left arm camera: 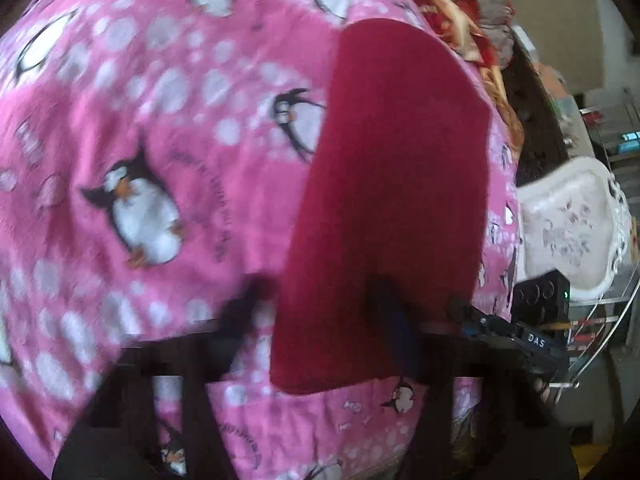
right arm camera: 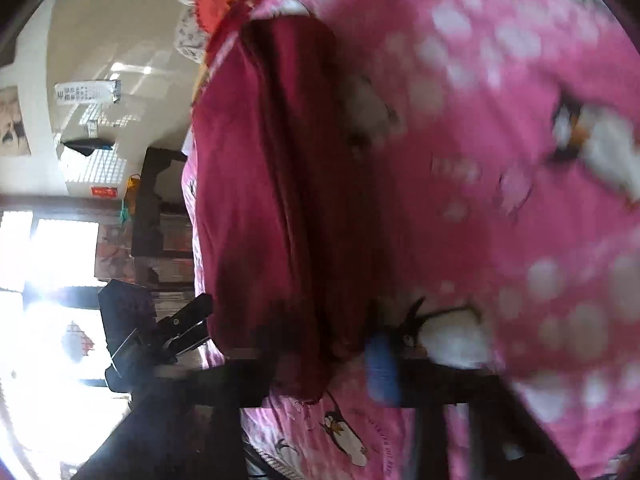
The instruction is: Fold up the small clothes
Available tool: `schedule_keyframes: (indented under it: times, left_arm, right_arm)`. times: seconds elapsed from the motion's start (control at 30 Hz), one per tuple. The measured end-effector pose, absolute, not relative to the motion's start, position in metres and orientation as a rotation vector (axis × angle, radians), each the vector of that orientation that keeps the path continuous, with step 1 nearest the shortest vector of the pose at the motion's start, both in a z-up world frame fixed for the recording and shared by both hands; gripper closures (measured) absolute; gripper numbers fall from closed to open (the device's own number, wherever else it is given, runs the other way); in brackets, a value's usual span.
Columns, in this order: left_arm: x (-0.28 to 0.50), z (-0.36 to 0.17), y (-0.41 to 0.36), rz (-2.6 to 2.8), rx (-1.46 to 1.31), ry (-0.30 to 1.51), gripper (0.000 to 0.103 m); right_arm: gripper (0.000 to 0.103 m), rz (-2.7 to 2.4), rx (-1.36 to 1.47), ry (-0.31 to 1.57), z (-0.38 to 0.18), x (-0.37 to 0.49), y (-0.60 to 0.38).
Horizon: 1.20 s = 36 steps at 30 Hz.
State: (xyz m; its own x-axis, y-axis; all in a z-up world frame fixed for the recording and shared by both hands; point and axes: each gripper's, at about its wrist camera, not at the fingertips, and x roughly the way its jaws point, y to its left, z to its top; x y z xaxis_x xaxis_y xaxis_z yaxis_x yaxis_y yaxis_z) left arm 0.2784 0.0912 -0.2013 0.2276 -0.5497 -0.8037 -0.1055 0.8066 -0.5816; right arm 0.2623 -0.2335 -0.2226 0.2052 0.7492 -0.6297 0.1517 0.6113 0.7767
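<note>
On the blanket (left arm camera: 160, 140) I see the red cloth (left arm camera: 396, 200); my left gripper (left arm camera: 320, 312) is spread wide, and my right gripper (right arm camera: 320, 352) pinches the cloth.

Cloth (left arm camera: 396, 200) lies on the blanket (left arm camera: 160, 140) — tray (left arm camera: 568, 228) off its right edge.

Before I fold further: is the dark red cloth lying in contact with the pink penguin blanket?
Touching. The left wrist view shows the dark red cloth lying flat on the pink penguin blanket, no gap at its edges.
</note>
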Motion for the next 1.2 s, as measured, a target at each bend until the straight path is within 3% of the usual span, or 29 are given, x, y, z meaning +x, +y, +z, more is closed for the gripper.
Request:
schedule_keyframes:
  times: [0.13, 0.23, 0.37, 0.4, 0.43, 0.5, 0.53, 0.57, 0.7, 0.77, 0.8, 0.83, 0.87, 0.9, 1.07, 1.2]
  left_arm:
    - [0.274, -0.182, 0.116, -0.302, -0.655, 1.255, 0.089]
    - [0.273, -0.180, 0.122, -0.320, -0.647, 1.254, 0.089]
    - [0.265, -0.186, 0.125, -0.328, -0.637, 1.277, 0.086]
    - [0.264, -0.184, 0.119, -0.323, -0.615, 1.287, 0.076]
    - [0.265, -0.181, 0.111, -0.327, -0.592, 1.285, 0.054]
    - [0.262, -0.176, 0.104, -0.340, -0.548, 1.255, 0.031]
    - [0.261, -0.174, 0.101, -0.340, -0.529, 1.243, 0.029]
    - [0.262, -0.174, 0.097, -0.343, -0.510, 1.238, 0.029]
    - [0.272, -0.195, 0.082, -0.358, -0.497, 1.316, 0.030]
    - [0.274, -0.209, 0.081, -0.356, -0.517, 1.337, 0.033]
    - [0.273, -0.207, 0.083, -0.345, -0.527, 1.322, 0.040]
    - [0.273, -0.206, 0.084, -0.333, -0.529, 1.330, 0.070]
    - [0.273, -0.206, 0.084, -0.343, -0.541, 1.346, 0.084]
    - [0.271, -0.203, 0.088, -0.364, -0.573, 1.352, 0.090]
    - [0.248, -0.169, 0.108, -0.511, -0.799, 1.270, 0.096]
    - [0.231, -0.198, 0.102, -0.456, -0.771, 1.336, 0.096]
  right_arm:
    - [0.088, 0.526, 0.971, 1.272, -0.204, 0.250, -0.242]
    - [0.088, 0.606, 1.021, 1.242, -0.185, 0.246, -0.236]
    - [0.087, 0.550, 0.997, 1.397, -0.229, 0.245, -0.216]
    - [0.087, 0.523, 0.993, 1.417, -0.240, 0.244, -0.218]
    - [0.086, 0.539, 0.997, 1.391, -0.240, 0.243, -0.221]
    - [0.070, 0.546, 0.974, 1.362, -0.232, 0.239, -0.225]
    - [0.041, 0.527, 0.938, 1.358, -0.227, 0.237, -0.228]
    - [0.026, 0.502, 0.898, 1.339, -0.220, 0.236, -0.228]
    - [0.026, 0.495, 0.859, 1.321, -0.214, 0.234, -0.227]
    - [0.029, 0.489, 0.840, 1.325, -0.217, 0.240, -0.207]
    - [0.033, 0.482, 0.820, 1.331, -0.221, 0.243, -0.199]
    - [0.043, 0.472, 0.804, 1.331, -0.223, 0.246, -0.193]
    - [0.071, 0.459, 0.780, 1.325, -0.220, 0.247, -0.189]
    - [0.081, 0.493, 0.777, 1.336, -0.219, 0.251, -0.181]
    - [0.089, 0.533, 0.815, 1.314, -0.202, 0.251, -0.194]
    - [0.089, 0.574, 0.778, 1.314, -0.187, 0.244, -0.211]
